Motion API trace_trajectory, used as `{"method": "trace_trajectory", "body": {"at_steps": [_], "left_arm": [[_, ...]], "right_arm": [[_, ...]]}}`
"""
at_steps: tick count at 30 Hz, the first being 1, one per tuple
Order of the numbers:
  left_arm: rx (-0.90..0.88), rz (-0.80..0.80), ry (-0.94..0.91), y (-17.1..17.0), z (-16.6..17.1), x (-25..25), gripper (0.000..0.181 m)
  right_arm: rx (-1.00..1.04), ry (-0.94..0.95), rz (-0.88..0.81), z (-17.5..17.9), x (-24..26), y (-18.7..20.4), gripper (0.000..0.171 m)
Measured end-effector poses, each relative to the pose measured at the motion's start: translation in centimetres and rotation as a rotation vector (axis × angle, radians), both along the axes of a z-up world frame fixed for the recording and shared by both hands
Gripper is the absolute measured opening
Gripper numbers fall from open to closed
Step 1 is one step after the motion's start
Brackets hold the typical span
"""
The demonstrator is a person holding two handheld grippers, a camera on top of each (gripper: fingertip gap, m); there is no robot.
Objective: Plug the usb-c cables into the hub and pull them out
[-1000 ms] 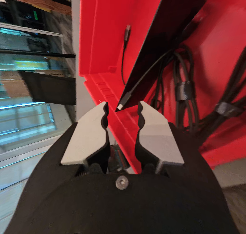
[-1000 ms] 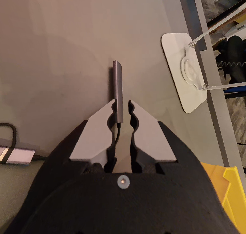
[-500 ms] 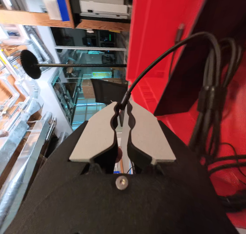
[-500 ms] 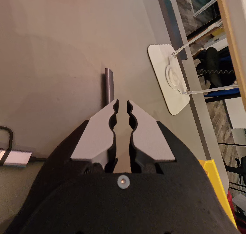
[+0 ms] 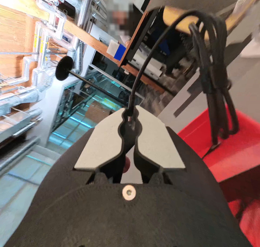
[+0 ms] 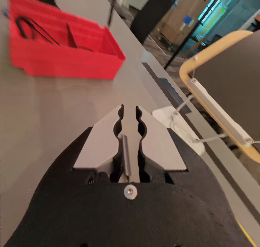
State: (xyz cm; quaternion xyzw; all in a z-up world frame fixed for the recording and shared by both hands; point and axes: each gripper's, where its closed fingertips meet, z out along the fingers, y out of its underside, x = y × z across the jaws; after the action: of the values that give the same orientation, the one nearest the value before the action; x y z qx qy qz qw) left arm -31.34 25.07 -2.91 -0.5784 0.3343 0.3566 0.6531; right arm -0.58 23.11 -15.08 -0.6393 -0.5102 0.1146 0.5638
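The grey table [image 6: 70, 102] holds a red bin [image 6: 63, 65]. The left gripper [image 5: 130, 110] is clamped on a black cable [image 5: 146, 60], lifted above the bin. The right gripper [image 6: 129, 108] has its fingers apart, with the grey hub [image 6: 125, 153] lying between them.

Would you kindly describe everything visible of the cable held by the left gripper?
The black USB-C cable is thin and rubbery-looking. Its plug end, showing a glint of metal, is pinched between the left gripper fingers. From there it arches up and over to a bundle of coiled loops bound by a black strap, hanging above the red bin.
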Motion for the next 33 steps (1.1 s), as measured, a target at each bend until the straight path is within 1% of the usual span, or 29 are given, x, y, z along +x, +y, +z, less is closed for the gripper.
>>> {"method": "trace_trajectory", "body": {"at_steps": [4,6,7,10,12,13,14,16,17,20,23,26,28,31,32,33], "left_arm": [[-0.077,-0.124,-0.170,1.1,-0.3,5.9,0.007],[-0.119,-0.175,-0.212,1.5,-1.2,9.0,0.007],[-0.151,-0.207,-0.235,1.5,-2.0,10.8,0.007],[-0.223,-0.272,-0.242,1.1,-4.8,15.9,0.008],[-0.275,-0.319,-0.287,0.5,-6.5,18.7,0.008],[-0.295,-0.332,-0.310,0.3,-7.2,19.6,0.007],[-0.311,-0.344,-0.327,0.0,-7.9,20.4,0.007],[-0.358,-0.361,-0.360,-0.4,-9.2,21.5,0.007],[-0.384,-0.365,-0.369,-0.6,-9.9,21.9,0.007],[-0.425,-0.380,-0.362,-1.0,-11.4,22.7,0.007],[-0.479,-0.396,-0.369,-1.3,-12.8,23.4,0.008],[-0.555,-0.404,-0.380,-1.6,-14.7,24.1,0.007],[-0.591,-0.408,-0.399,-1.7,-15.6,24.2,0.007],[-0.583,-0.419,-0.374,-1.8,-15.5,24.0,0.007],[-0.584,-0.420,-0.367,-1.9,-15.3,24.0,0.007],[-0.590,-0.424,-0.359,-2.1,-15.1,24.0,0.007]], "right_arm": [[-0.152,0.216,0.148,3.0,-3.3,-3.5,0.029],[-0.233,0.319,0.185,4.0,-4.7,-4.6,0.039],[-0.281,0.369,0.184,4.2,-5.2,-4.7,0.044],[-0.421,0.501,0.120,3.8,-6.1,-3.5,0.047],[-0.460,0.545,0.086,3.3,-5.8,-2.6,0.041],[-0.460,0.556,0.078,3.2,-5.5,-2.1,0.021],[-0.470,0.556,0.085,3.0,-5.1,-1.9,0.011],[-0.484,0.535,0.075,2.6,-4.1,-1.4,0.009],[-0.466,0.517,0.072,2.7,-3.5,-1.1,0.000],[-0.394,0.444,0.058,3.4,-2.0,-0.4,0.000],[-0.319,0.315,0.046,3.7,-1.2,0.1,0.000],[-0.287,0.192,0.029,3.0,-1.0,0.4,0.000],[-0.225,0.107,0.022,2.1,-1.0,0.5,0.000],[-0.141,-0.069,0.042,-0.5,-1.8,-0.1,0.026],[-0.086,-0.117,0.042,-1.1,-2.1,-0.1,0.031],[-0.020,-0.159,0.036,-1.5,-2.4,0.0,0.031]]}}
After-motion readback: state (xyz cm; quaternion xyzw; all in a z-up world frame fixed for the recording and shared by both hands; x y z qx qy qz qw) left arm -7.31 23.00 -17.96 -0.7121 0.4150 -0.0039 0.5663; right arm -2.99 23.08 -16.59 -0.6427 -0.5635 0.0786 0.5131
